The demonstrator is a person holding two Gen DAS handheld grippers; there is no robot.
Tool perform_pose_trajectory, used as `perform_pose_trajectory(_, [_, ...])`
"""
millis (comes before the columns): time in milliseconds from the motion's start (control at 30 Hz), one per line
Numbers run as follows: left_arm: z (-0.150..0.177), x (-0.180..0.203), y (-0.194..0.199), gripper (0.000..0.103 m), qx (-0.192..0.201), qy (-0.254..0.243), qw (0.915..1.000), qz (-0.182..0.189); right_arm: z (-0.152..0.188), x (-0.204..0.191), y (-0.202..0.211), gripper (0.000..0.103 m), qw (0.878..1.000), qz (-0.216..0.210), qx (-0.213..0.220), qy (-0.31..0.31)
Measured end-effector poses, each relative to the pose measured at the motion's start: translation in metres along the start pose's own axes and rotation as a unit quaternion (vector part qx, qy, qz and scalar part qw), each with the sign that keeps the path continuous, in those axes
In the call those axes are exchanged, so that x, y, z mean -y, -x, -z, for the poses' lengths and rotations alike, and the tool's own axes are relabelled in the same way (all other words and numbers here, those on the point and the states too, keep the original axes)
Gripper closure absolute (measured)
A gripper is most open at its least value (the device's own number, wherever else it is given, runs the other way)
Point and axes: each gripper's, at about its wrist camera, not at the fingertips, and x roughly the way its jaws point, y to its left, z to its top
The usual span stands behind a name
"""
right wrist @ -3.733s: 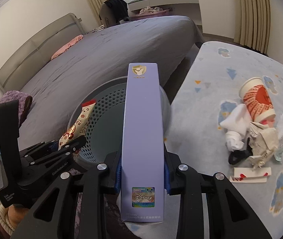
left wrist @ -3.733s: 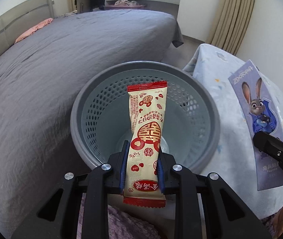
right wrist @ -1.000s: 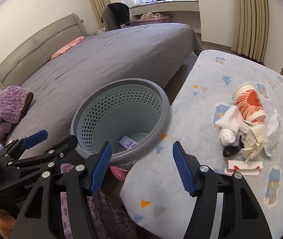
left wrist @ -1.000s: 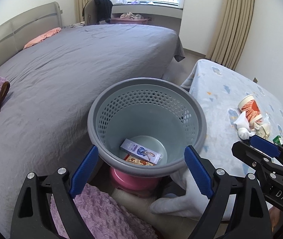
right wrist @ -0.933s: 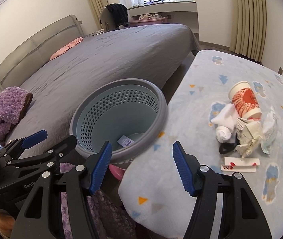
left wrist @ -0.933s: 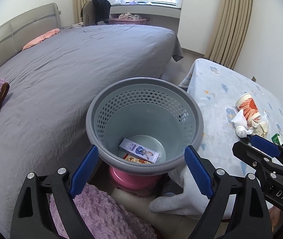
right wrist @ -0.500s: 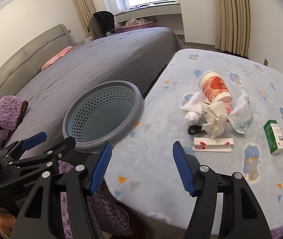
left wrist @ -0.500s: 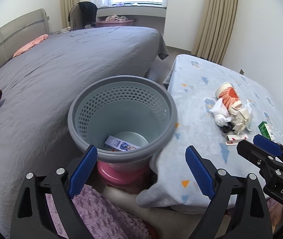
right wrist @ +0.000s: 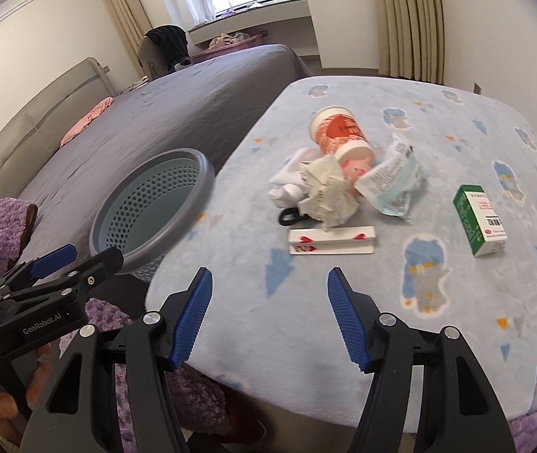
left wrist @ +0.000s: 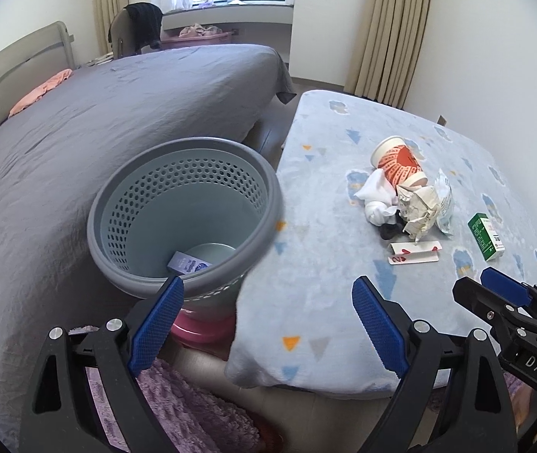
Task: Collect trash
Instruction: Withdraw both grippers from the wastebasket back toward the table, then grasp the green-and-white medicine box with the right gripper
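While both sets of blue-padded jaws stand wide apart and hold nothing, the left gripper (left wrist: 268, 321) sits at the bottom of its frame, with the grey perforated bin (left wrist: 185, 222) just above its left finger and a purple box (left wrist: 187, 262) lying at the bin's bottom. At lower centre of the other view, the right gripper (right wrist: 268, 317) hovers over the near edge of the pale blue blanket (right wrist: 438, 302). Beyond it, mid-frame, trash lies clustered: a red-and-white flat packet (right wrist: 330, 244), crumpled paper (right wrist: 325, 192), a tipped orange cup (right wrist: 340, 134), a plastic wrapper (right wrist: 393, 181). A green box (right wrist: 480, 219) lies apart at right.
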Motion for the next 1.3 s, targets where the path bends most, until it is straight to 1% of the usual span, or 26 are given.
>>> perform_pose_trajectory(200, [-0.004,0.025,-0.013,0.014,-0.012,-0.016,0.9998,-0.002,-0.002,0.036,0.000,0.042,1.000,0.012,0.003,-0.021])
perform_pose_trajectory(633, [-0.016,0.081,-0.051,0.014,-0.037,-0.056,0.9975,0.023,-0.005,0.110,-0.001,0.042,0.996,0.053,0.003,-0.068])
perform_pose_trajectory(867, [-0.021,0.092,-0.069,0.014,-0.051,-0.061,0.9964,0.029,-0.014,0.134,-0.013,0.042,0.994,0.071,-0.003,-0.086])
perform_pose_trajectory(967, [-0.024,0.094,-0.075,0.014,-0.053,-0.060,0.9963,0.031,-0.020,0.143,-0.016,0.042,0.993,0.085,-0.003,-0.085])
perform_pose_trajectory(1133, [-0.027,0.099,-0.085,0.014,-0.057,-0.062,0.9958,0.035,-0.032,0.164,-0.025,0.042,0.991,0.111,-0.017,-0.073])
perform_pose_trajectory(1300, [-0.025,0.104,-0.093,0.014,-0.064,-0.066,0.9951,0.036,-0.038,0.181,-0.040,0.042,0.990,0.118,-0.028,-0.077])
